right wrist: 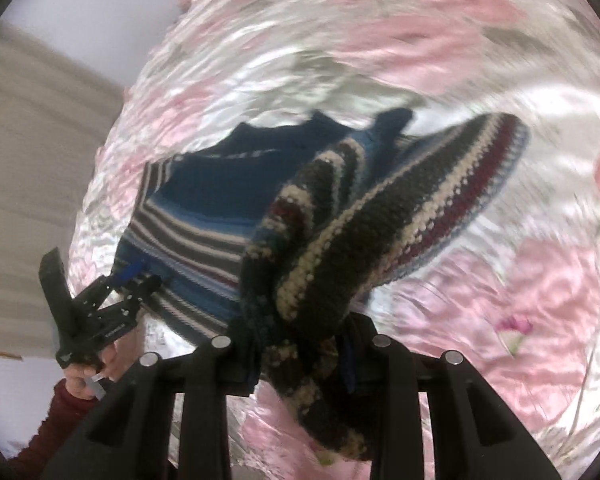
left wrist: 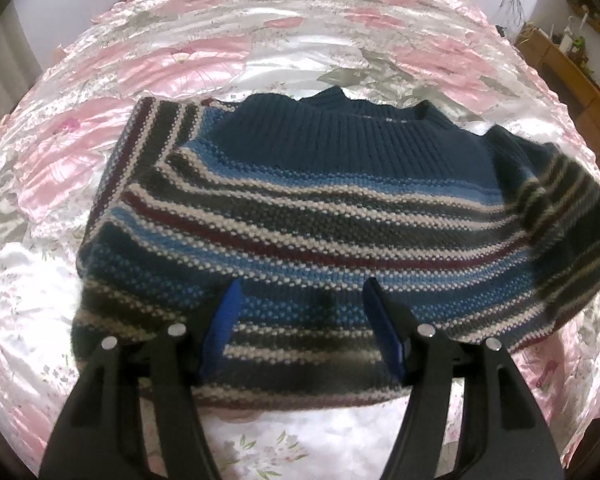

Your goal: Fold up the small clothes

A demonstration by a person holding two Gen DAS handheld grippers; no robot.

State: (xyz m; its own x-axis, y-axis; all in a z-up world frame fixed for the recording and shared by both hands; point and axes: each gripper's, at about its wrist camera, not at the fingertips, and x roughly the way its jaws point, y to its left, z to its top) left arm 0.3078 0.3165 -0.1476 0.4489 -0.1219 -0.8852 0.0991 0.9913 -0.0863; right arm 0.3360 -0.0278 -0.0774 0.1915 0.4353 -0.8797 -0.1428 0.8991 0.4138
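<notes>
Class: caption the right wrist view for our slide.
Right gripper lifts the striped sweater's sleeve above the floral bedspread.

A shiny satin bedcover [left wrist: 228,60] with pink flowers lies wrinkled over the bed. At the right edge stands a wooden shelf [left wrist: 572,68] with small items, blurred.

Bare bedspread [left wrist: 204,60] lies free around the sweater [left wrist: 300,216], out to every bed edge; a wooden shelf [left wrist: 568,68] stands beyond the right edge.
</notes>
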